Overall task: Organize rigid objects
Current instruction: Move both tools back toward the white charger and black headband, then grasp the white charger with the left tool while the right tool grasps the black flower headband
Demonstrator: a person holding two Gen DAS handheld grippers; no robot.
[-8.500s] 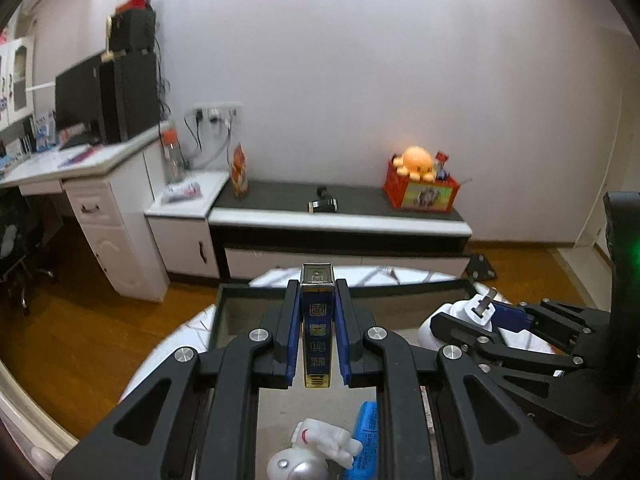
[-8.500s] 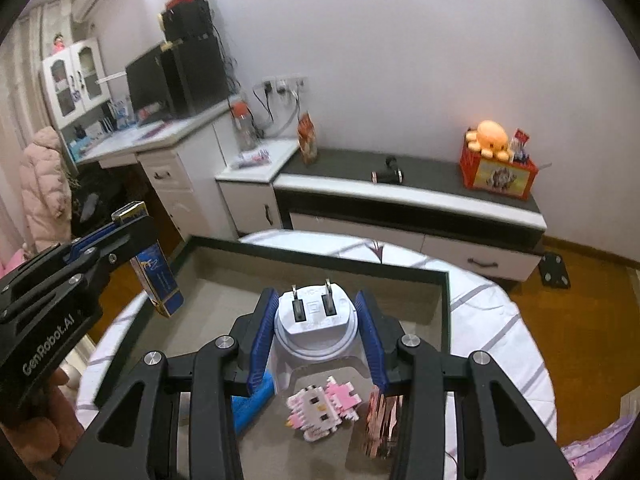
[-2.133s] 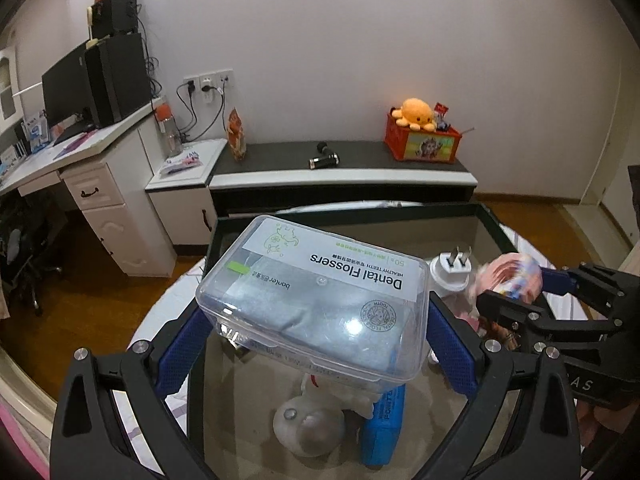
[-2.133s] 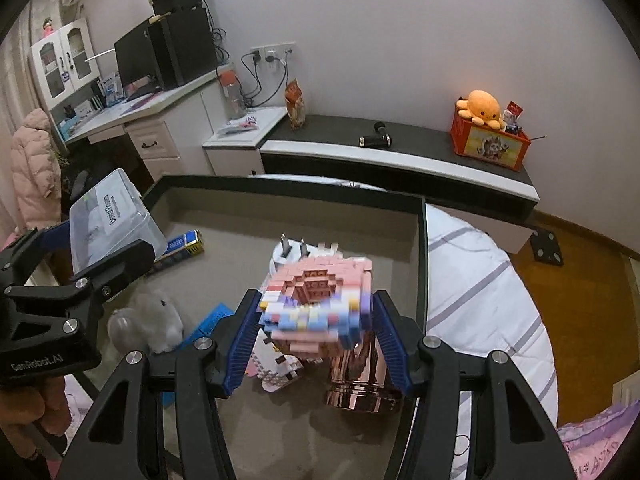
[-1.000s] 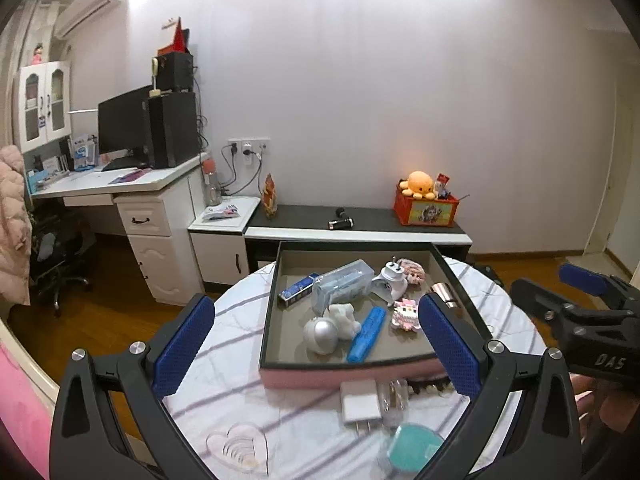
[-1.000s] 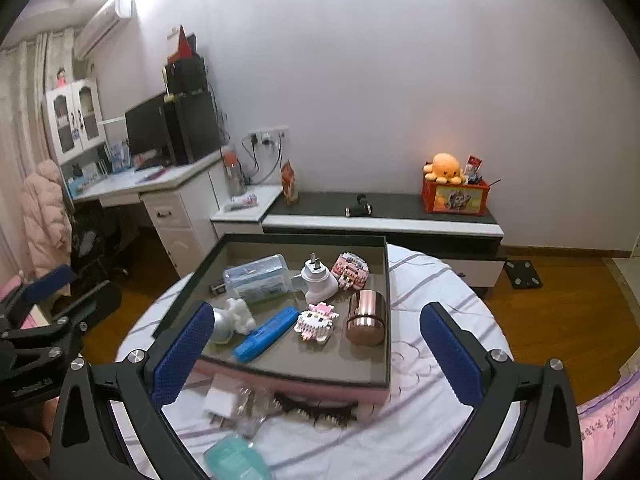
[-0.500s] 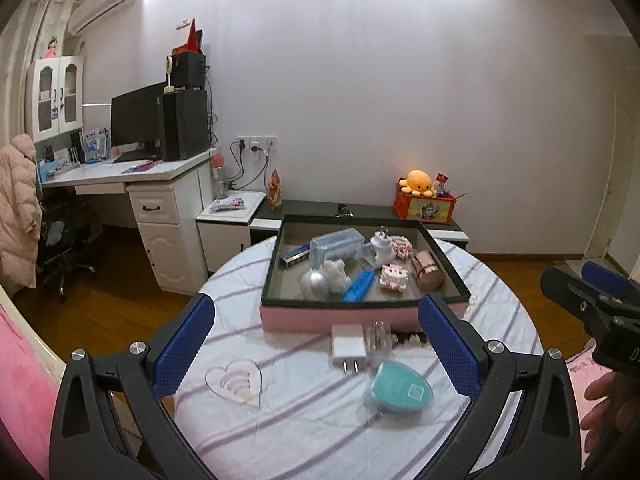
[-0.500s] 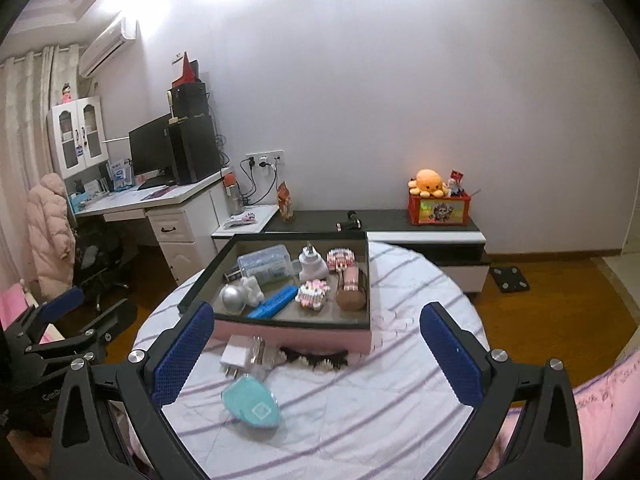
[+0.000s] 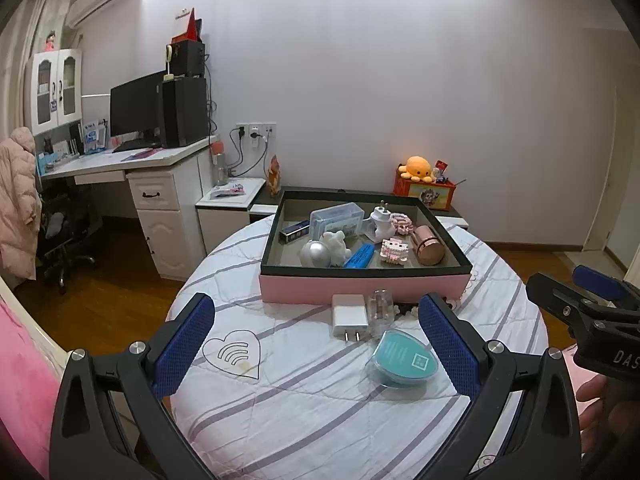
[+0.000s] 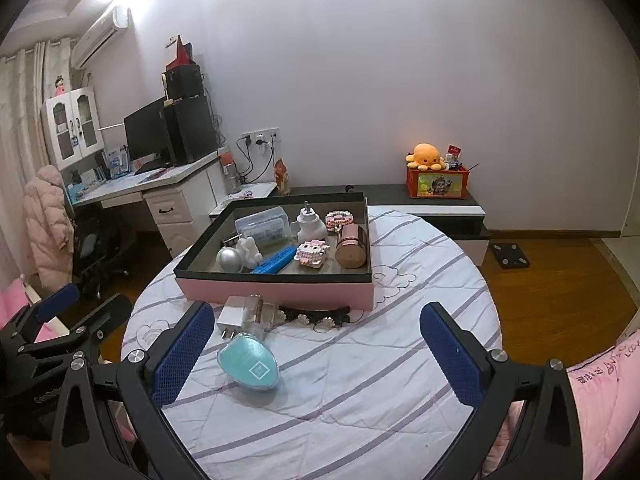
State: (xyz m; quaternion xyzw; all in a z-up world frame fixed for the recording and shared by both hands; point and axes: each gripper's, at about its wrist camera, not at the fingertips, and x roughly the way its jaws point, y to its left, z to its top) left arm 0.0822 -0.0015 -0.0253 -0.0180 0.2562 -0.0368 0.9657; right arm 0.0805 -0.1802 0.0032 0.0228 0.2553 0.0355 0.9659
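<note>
Left gripper [image 9: 316, 334]: fingers [image 9: 182, 342] spread wide, holding nothing, raised above the near part of the round desk [image 9: 304, 404]. Right gripper [image 10: 316, 354]: fingers [image 10: 450, 358] equally wide apart, empty, above the same desk. Pink tray [image 9: 362, 288] with a dark rim: stands on the far half of the desk, well beyond both pairs of fingers. Tray contents: clear flosser box [image 9: 338, 220], white plug adapter [image 9: 380, 222], pink block ring [image 9: 402, 220], copper canister [image 9: 428, 246] lying on its side, pink block figure [image 9: 394, 250], blue bar [image 9: 360, 257], white figurine [image 9: 336, 242], silver ball [image 9: 316, 254], dark blue slim box [image 9: 295, 232]. Items outside the tray, on the cloth just in front of its near wall: white charger [image 9: 350, 316], clear plug piece [image 9: 380, 312] touching it, black hair clip [image 10: 314, 314]. Teal oval case [image 9: 402, 362]: lies nearest, between the left fingers in the left view and just beside the right gripper's left finger in the right view, untouched.
</note>
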